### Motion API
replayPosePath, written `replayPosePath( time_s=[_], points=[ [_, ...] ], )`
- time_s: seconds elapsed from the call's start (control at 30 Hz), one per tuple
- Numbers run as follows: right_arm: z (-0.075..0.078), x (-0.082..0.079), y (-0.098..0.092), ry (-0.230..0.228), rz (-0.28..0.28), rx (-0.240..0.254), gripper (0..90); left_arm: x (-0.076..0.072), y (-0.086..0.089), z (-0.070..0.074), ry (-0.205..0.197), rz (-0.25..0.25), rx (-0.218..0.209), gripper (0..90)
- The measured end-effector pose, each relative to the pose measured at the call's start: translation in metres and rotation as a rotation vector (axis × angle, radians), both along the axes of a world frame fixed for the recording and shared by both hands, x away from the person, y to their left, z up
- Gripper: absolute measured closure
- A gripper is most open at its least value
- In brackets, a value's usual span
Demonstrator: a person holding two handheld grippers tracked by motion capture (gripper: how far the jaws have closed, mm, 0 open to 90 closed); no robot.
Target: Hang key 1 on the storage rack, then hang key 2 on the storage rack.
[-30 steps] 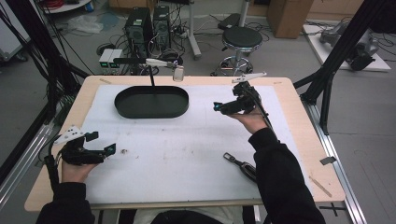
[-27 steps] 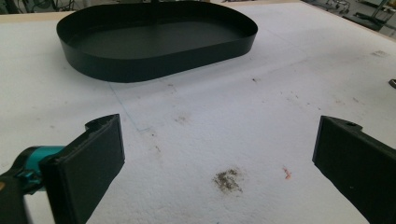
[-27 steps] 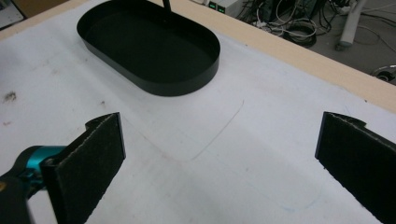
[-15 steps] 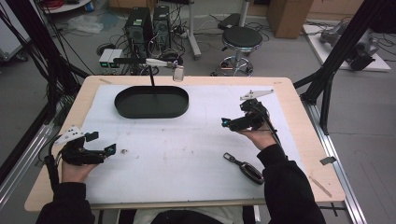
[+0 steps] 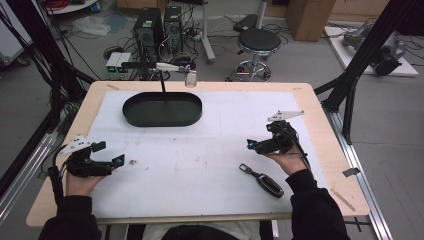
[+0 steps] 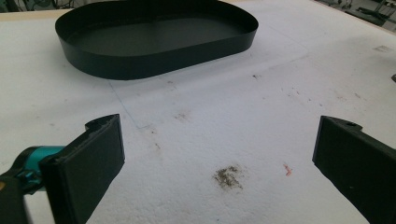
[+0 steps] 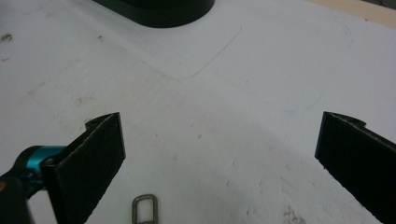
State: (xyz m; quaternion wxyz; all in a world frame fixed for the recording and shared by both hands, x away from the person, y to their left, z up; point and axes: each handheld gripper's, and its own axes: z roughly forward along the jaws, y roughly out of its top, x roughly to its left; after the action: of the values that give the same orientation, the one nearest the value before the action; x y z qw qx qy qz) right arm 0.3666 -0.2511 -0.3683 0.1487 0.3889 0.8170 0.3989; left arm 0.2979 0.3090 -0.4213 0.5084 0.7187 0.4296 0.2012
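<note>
Key fob (image 5: 263, 181) lies flat on the white worktop (image 5: 210, 145), near the front edge on the person's right side, with its metal ring end pointing toward the middle. The right gripper (image 5: 256, 146) hangs just beyond the fob, a little above the sheet, and its jaws stand wide apart with nothing between them. In the right gripper view the ring (image 7: 144, 208) of the fob shows at the bottom edge, between the two jaws but nearer the left one, so the gripper looks past the fob and not onto it.

The left gripper (image 5: 116, 162) rests low at the left side of the worktop, its jaws also wide apart and empty, and it points toward the black tray (image 5: 162, 109) at the back.

I judge the step in hand to be the approach to the fob, with the grasp not yet made. The next move calls for the right hand to draw back and tip down, so that the body of the fob comes between the jaws, and then to close on its narrow sides. The fob is thin and flat, so the jaws must go almost to the sheet. The tray seems the likely place for it.
</note>
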Motion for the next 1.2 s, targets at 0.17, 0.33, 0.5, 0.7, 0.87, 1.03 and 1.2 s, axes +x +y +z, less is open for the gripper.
replayPosePath(
  time_s=[0.17, 0.33, 0.5, 0.7, 0.87, 1.03, 1.2],
  points=[
    [-0.007, -0.012, -0.005, 0.002, 0.003, -0.006, 0.8, 0.000, 0.000, 0.000, 0.000, 0.001, 0.001, 2.6],
    [-0.012, -0.017, -0.007, 0.005, 0.004, -0.032, 0.8, 0.000, 0.000, 0.000, 0.002, 0.001, 0.003, 2.6],
    [-0.018, -0.023, -0.008, 0.019, 0.004, -0.025, 0.8, 0.000, 0.000, 0.000, 0.002, 0.000, 0.005, 2.6],
    [-0.024, -0.028, -0.009, 0.030, 0.011, -0.031, 0.8, 0.000, 0.000, 0.000, 0.003, -0.001, 0.005, 2.6],
    [-0.029, -0.032, -0.009, 0.049, 0.017, -0.039, 0.8, 0.000, 0.000, 0.000, 0.004, -0.001, 0.006, 2.6],
    [-0.036, -0.036, -0.006, 0.083, 0.038, -0.079, 0.8, 0.000, 0.000, 0.000, 0.004, -0.002, 0.005, 2.6],
    [-0.046, -0.039, -0.002, 0.141, 0.085, -0.111, 5.1, 0.000, -0.001, -0.001, 0.005, -0.002, 0.008, 2.6]
  ],
)
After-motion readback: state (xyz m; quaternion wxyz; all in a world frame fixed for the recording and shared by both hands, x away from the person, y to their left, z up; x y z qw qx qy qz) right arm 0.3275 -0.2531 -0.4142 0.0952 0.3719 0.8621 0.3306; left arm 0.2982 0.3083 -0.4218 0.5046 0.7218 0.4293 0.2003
